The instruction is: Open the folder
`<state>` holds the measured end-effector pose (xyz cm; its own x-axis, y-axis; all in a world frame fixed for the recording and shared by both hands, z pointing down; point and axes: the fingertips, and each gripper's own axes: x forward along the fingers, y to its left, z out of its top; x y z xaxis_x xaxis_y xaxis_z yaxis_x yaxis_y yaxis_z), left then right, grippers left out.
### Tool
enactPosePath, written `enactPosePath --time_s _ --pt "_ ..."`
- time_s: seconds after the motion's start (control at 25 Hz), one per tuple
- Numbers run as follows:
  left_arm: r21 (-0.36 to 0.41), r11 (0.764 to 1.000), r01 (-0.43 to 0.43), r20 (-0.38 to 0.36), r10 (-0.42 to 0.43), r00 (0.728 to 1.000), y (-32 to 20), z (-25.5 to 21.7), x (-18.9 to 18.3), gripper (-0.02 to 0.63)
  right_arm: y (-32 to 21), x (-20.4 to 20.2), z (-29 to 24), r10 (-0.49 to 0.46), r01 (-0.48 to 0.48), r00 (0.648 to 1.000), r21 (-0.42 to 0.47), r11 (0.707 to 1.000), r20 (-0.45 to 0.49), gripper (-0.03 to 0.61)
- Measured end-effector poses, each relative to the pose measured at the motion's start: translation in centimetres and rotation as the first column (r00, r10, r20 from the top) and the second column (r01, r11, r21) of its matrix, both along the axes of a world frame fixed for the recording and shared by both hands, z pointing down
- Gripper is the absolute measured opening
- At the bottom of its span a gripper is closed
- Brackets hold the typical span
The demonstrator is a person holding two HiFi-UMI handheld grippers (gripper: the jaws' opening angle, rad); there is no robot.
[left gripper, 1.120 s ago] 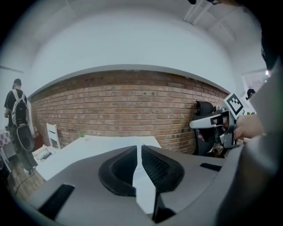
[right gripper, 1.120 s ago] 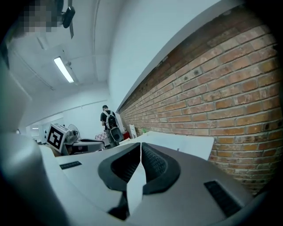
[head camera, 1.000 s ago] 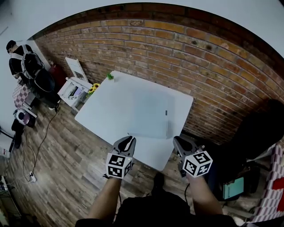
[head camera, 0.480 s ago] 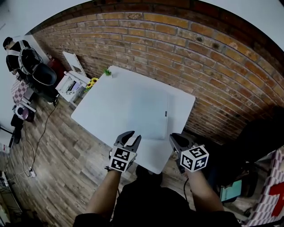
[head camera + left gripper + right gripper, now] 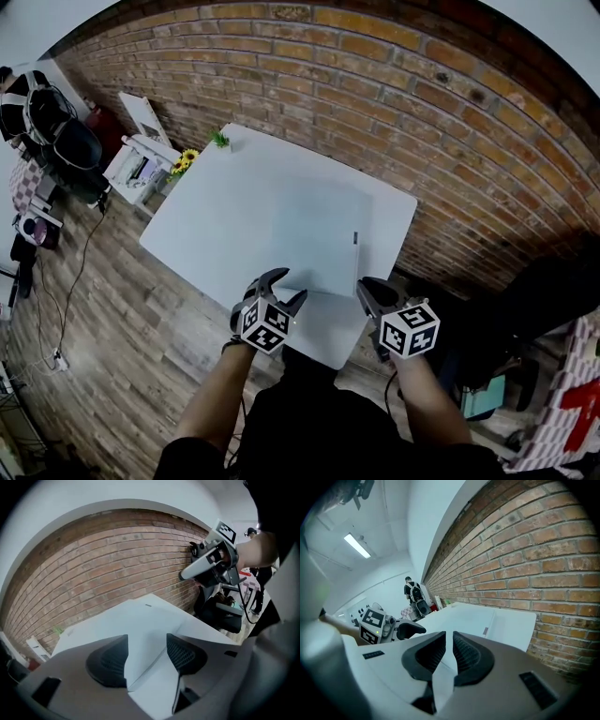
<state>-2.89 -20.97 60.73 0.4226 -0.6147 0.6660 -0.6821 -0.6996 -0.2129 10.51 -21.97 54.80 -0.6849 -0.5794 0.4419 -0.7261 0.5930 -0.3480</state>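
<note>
The folder (image 5: pixel 314 234) is a pale, faintly bluish sheet, almost the same tone as the white table (image 5: pixel 202 225) it lies on, flat and closed, with one small dark tab (image 5: pixel 354 238) on its right side. It sits toward the table's near corner, its right side running along the table's right edge with a bare strip between them. My left gripper (image 5: pixel 289 286) is at the folder's near left corner with its jaws spread wide; in the left gripper view the white sheet shows in the gap and neither pad presses on it, so it holds nothing. My right gripper (image 5: pixel 367 289) is over the table's edge by the folder's near right corner, jaws parted only by a narrow slit and gripping nothing. Against a second ago, both grippers have come down and in toward the near edge, the left jaws have just been opening from nearly closed to wide, the right jaws have just been opening a little, and the folder has not shifted. The brick wall (image 5: pixel 375 84) runs behind the table's far edges
</note>
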Motion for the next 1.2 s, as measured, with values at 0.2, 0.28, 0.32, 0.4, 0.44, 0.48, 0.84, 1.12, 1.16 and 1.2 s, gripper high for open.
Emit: enactPosePath --time_s 0.2,0.28,0.32,0.4,0.44,0.48,0.84,1.12,1.16,1.2 --pt "-0.034 0.992 -0.118 0.092 0.121 0.988 -0.1 2.5 0.4 0.297 -0.3 -0.9 0.8 0.001 -0.001 1.000 -0.018 1.000 -0.009 0.061" --pt "-0.039 0.987 -0.155 0.132 0.159 0.978 -0.1 3.2 0.4 0.309 -0.4 -1.1 0.9 0.008 -0.008 1.000 -0.023 1.000 -0.010 0.061" --pt "-0.038 0.985 -0.170 0.152 0.174 0.973 -0.2 3.4 0.4 0.311 -0.4 -1.2 0.9 0.011 -0.012 1.000 -0.025 1.000 -0.010 0.061" --pt "-0.035 0.981 -0.191 0.188 0.194 0.963 -0.5 3.8 0.2 0.311 -0.3 -1.3 1.1 0.018 -0.018 1.000 -0.028 0.999 -0.011 0.061" --pt "-0.034 0.979 -0.199 0.202 0.202 0.958 -0.6 3.9 0.0 0.311 -0.3 -1.3 1.1 0.021 -0.021 1.000 -0.030 0.999 -0.012 0.061" --pt "-0.034 0.978 -0.207 0.213 0.209 0.954 -0.7 4.0 0.0 0.311 -0.3 -1.2 1.2 0.024 -0.024 1.000 -0.031 0.999 -0.013 0.061" --pt "-0.045 0.963 -0.264 0.263 0.266 0.927 -0.7 4.5 0.0 0.281 -0.4 -1.0 1.3 0.048 -0.048 0.999 -0.036 0.998 -0.013 0.061" --pt "0.016 0.930 -0.367 0.383 0.333 0.862 -0.6 4.1 1.0 0.203 -0.4 -0.7 1.2 0.061 -0.061 0.998 -0.038 0.997 -0.009 0.061" --pt "0.031 0.930 -0.367 0.391 0.327 0.861 -0.8 3.9 1.0 0.181 -0.4 -0.7 1.2 0.061 -0.061 0.998 -0.039 0.997 -0.008 0.061" --pt "0.046 0.931 -0.363 0.401 0.316 0.860 -1.1 3.7 1.0 0.165 -0.4 -0.7 1.2 0.061 -0.061 0.998 -0.040 0.997 -0.007 0.061"
